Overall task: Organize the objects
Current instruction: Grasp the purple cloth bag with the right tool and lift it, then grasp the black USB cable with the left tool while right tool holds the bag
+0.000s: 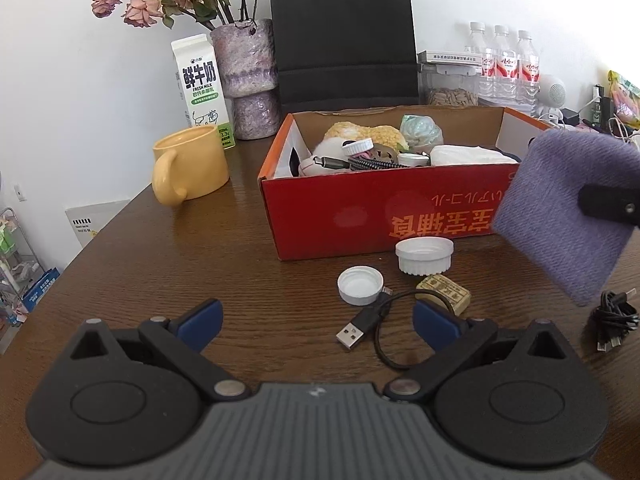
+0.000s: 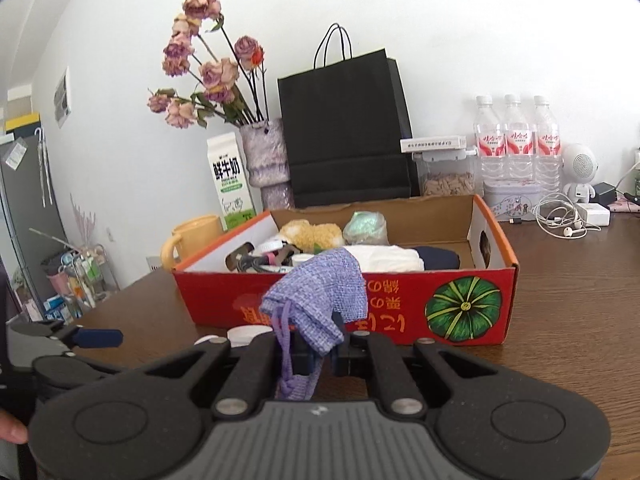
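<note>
My right gripper (image 2: 322, 354) is shut on a purple knitted pouch (image 2: 320, 296), held above the table in front of the red cardboard box (image 2: 400, 308). In the left wrist view the pouch (image 1: 568, 212) hangs at the right, with a black finger (image 1: 604, 203) of the right gripper across it. My left gripper (image 1: 318, 322) is open above the table. Ahead of it lie a short USB cable (image 1: 360, 330), two white caps (image 1: 360, 285) (image 1: 425, 255) and a small yellowish packet (image 1: 444, 294). The red box (image 1: 360, 216) holds several small items.
A coiled black cable (image 1: 614, 320) lies at the right. Left of the box stand a yellow mug (image 1: 190, 170), a milk carton (image 1: 200, 80) and a vase of dried roses (image 1: 248, 76). Behind are a black paper bag (image 1: 344, 36), water bottles (image 2: 516, 140) and white earphones (image 2: 560, 220).
</note>
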`<state>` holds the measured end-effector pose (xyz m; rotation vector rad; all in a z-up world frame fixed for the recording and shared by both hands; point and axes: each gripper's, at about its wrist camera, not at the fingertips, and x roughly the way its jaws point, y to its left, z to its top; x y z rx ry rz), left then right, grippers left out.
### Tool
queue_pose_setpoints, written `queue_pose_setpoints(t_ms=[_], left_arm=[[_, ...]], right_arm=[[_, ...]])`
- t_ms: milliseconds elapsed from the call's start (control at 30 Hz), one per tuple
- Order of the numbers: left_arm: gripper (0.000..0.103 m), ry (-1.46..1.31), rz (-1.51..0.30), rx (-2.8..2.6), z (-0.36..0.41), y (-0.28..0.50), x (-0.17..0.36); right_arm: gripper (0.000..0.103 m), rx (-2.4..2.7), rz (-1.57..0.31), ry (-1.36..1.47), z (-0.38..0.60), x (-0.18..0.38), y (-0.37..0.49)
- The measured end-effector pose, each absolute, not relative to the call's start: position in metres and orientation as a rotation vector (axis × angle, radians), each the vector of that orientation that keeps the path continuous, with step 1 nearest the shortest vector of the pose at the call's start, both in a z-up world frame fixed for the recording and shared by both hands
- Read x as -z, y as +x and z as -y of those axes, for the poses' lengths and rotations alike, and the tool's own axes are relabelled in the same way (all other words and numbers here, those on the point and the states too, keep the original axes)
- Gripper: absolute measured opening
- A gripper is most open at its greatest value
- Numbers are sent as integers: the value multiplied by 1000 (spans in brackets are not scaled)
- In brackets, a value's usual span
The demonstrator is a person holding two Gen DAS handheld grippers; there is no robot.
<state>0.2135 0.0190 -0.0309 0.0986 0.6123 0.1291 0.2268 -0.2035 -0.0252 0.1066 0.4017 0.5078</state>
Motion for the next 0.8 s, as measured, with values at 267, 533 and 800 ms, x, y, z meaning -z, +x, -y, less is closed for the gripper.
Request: queue_pose_setpoints(t_ms=[267,533,800], left_arm=[[103,55,-674,-119,-21,233,40],[103,-22,-697,-94,-29,236,42],[102,-23,-697,-99,-28,235,42]], right_arm=[[7,-514,-346,122,212,18,216],[7,-519,-340,110,209,18,212],[7,-503,-345,106,209,20,213]])
